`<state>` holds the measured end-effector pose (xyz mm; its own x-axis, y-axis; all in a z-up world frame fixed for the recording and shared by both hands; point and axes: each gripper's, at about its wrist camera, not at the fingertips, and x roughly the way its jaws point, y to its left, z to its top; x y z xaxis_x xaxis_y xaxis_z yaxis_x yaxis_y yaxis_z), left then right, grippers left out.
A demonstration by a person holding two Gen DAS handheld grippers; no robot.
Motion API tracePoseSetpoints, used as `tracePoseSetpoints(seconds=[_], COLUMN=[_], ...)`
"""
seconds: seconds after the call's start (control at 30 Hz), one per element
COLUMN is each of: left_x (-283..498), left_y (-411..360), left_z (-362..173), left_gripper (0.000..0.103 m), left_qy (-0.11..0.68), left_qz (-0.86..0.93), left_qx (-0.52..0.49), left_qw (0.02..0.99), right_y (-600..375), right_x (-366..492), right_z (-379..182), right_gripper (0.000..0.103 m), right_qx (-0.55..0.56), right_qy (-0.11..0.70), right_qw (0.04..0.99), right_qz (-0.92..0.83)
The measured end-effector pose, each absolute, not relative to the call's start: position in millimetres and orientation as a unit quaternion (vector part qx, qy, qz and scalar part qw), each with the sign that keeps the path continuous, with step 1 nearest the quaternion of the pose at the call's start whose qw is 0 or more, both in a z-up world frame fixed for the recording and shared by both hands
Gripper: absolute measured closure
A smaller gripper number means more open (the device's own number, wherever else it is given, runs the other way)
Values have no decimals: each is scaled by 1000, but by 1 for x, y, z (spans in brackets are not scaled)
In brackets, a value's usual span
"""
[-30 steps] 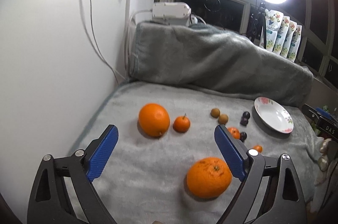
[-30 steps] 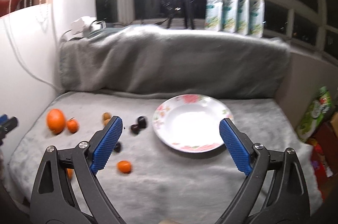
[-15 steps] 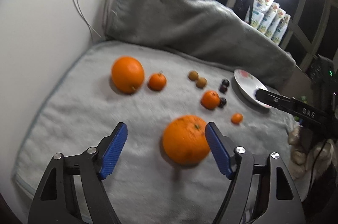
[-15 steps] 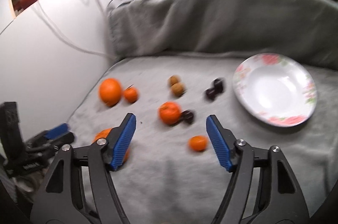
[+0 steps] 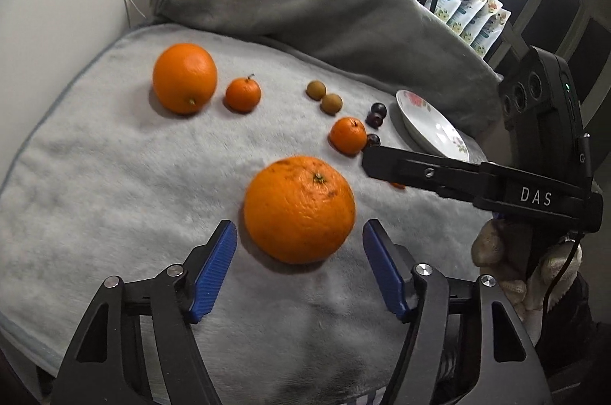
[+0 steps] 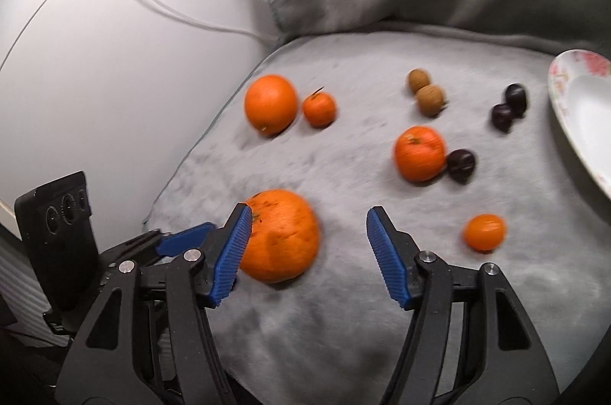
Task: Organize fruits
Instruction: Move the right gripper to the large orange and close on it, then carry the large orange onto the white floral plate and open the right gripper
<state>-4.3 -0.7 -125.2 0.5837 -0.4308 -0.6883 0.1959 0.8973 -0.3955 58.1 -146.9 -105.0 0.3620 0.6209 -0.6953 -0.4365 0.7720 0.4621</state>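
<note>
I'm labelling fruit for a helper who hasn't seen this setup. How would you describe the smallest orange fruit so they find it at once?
Start at the floral plate on the grey blanket. In the right wrist view, below the plate's near rim lies the smallest orange fruit, alone on bare blanket. Unlike the mandarin above it, no dark fruit touches it, and it is smaller.

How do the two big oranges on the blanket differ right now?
The near orange has rough, speckled skin with its stem end up; the far orange is smooth with its stem spot low on the side. The near orange lies just ahead of the left gripper, whose jaws are closing without touching it; the far orange lies beside a mandarin. Both rest on the blanket.
</note>
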Motion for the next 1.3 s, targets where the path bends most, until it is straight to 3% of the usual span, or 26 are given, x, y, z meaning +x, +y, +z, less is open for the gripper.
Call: tracePoseSetpoints(seconds=[0.5,1.3], left_x=[-1,21], left_y=[0,-46], left_z=[-138,-116], left_gripper=[47,48], left_qy=[438,421], left_qz=[-187,-236], left_qx=[-140,-109], left_qw=[868,869], right_y=[-123,-172], right_x=[65,59], right_z=[-127,-101], right_gripper=[37,40], right_qx=[106,125], right_qy=[510,468], right_qw=[770,813], right_qz=[369,323])
